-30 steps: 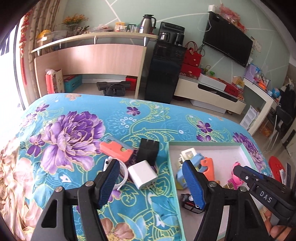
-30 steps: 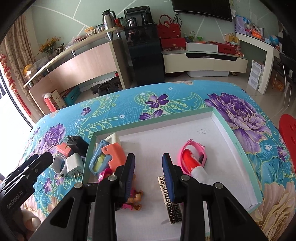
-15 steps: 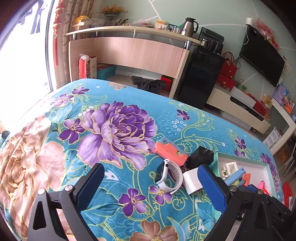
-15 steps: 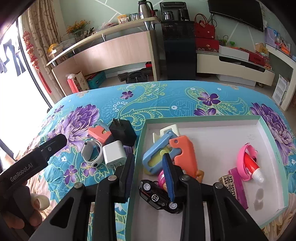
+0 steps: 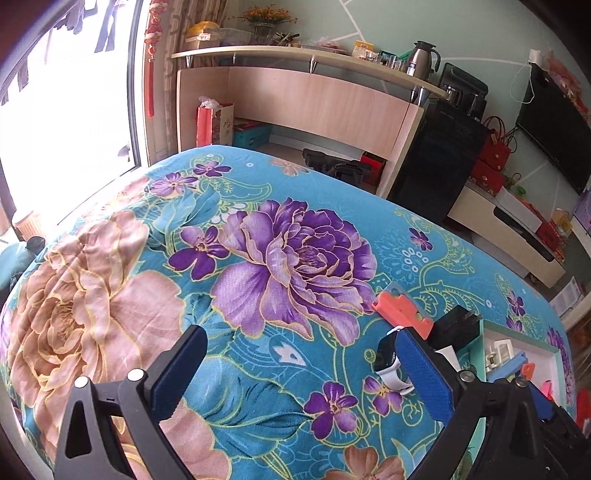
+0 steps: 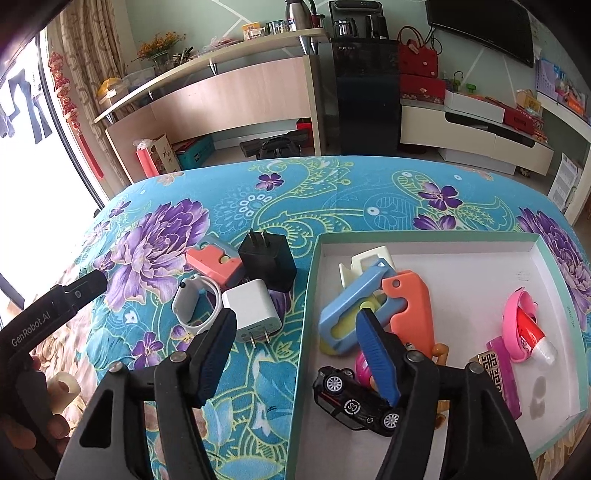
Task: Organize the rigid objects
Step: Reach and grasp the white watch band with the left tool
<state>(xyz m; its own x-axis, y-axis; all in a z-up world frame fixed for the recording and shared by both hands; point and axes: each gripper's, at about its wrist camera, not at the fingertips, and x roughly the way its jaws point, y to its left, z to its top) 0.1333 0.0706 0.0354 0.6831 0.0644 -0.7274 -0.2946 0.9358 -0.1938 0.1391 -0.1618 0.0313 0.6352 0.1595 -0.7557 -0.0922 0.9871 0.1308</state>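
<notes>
Left side: bare flowered cloth (image 5: pixel 229 332) under my tongs.
Middle: chargers (image 6: pixel 255 306), watch (image 6: pixel 192 302) crowd the tray wall (image 6: pixel 306 317).

Bright window (image 5: pixel 66 110), wooden counter (image 5: pixel 303 99), green wall, perhaps a television (image 6: pixel 484 26).

Left tongs (image 5: pixel 299 373), right tongs (image 6: pixel 295 354): black plastic frames, ribbed blue pads, silver screws; white "GenRobot.AI" lettering on left handle.

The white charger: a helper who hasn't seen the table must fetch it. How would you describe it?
On the floral cloth, just left of the green-rimmed tray, lies a small cluster. The white charger is its white cube with prongs toward the camera; the black charger behind points away.
</notes>
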